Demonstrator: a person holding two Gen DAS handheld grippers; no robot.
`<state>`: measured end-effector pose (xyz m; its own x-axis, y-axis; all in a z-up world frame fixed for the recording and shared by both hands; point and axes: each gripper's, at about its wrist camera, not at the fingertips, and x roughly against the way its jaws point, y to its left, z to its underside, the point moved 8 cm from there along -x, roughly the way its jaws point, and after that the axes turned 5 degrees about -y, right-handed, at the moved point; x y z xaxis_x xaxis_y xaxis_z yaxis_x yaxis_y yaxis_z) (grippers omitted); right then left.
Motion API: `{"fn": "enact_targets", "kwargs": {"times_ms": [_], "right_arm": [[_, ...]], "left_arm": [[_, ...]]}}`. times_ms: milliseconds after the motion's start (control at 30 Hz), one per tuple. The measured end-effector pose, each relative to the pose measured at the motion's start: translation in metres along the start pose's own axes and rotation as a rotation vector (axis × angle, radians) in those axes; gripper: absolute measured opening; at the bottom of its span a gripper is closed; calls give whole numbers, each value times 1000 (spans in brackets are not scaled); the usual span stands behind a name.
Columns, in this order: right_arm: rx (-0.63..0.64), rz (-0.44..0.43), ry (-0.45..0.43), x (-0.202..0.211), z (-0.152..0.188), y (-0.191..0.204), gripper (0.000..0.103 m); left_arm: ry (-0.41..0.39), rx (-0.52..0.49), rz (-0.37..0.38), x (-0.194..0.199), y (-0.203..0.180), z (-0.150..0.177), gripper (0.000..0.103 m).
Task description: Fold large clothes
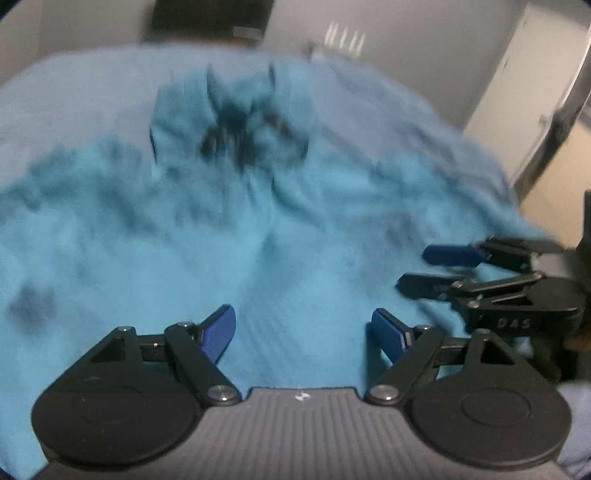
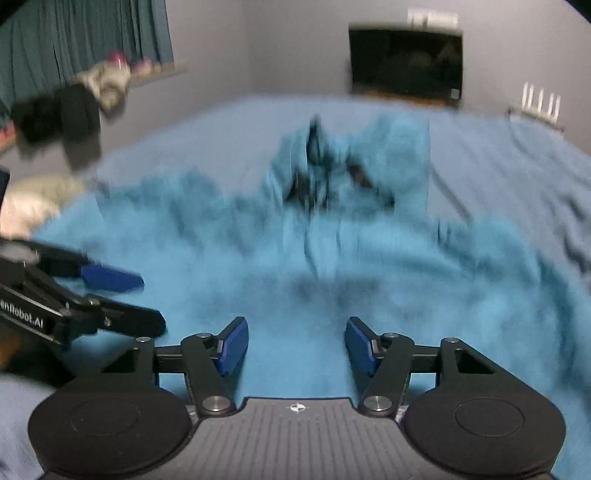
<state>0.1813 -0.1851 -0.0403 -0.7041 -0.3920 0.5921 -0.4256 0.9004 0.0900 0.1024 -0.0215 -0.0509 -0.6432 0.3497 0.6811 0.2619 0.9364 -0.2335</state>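
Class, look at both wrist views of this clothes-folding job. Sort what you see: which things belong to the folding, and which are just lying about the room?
Part of the job:
- teal garment, spread on the bed
- left gripper, open
- right gripper, open
- bed sheet beneath

Just lying about:
- dark screen on the far wall
- heap of clothes by the curtain

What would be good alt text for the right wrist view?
A blurred turquoise garment lies rumpled across a blue bedsheet, seen from above the open right gripper, nothing between its fingers. The left gripper reaches in from the left edge; a dark screen hangs on the far wall.
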Motion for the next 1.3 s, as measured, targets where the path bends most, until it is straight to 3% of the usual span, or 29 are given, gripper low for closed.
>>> {"fn": "enact_targets", "kwargs": {"times_ms": [133, 300, 500, 567, 733, 800, 1067, 1300], "right_arm": [[-51, 12, 98, -6, 42, -20, 56], [-38, 34, 131, -8, 46, -20, 54], [-67, 30, -60, 5, 15, -23, 58], [-67, 64, -70, 1, 9, -28, 58], [-38, 142, 92, -39, 30, -38, 58], [-31, 152, 102, -41, 33, -38, 58], [-213, 117, -122, -1, 9, -59, 68], [-245, 129, -170, 4, -26, -76, 73]], "left_arm": [[91, -37, -12, -13, 12, 27, 81], [128, -104, -56, -18, 15, 40, 81], [149, -116, -73, -31, 17, 43, 82], [150, -119, -76, -33, 17, 44, 83], [145, -114, -76, -31, 16, 40, 83], [136, -87, -77, -26, 16, 31, 83], [-32, 28, -26, -19, 22, -47, 84], [-27, 33, -106, -56, 44, -63, 84]]}}
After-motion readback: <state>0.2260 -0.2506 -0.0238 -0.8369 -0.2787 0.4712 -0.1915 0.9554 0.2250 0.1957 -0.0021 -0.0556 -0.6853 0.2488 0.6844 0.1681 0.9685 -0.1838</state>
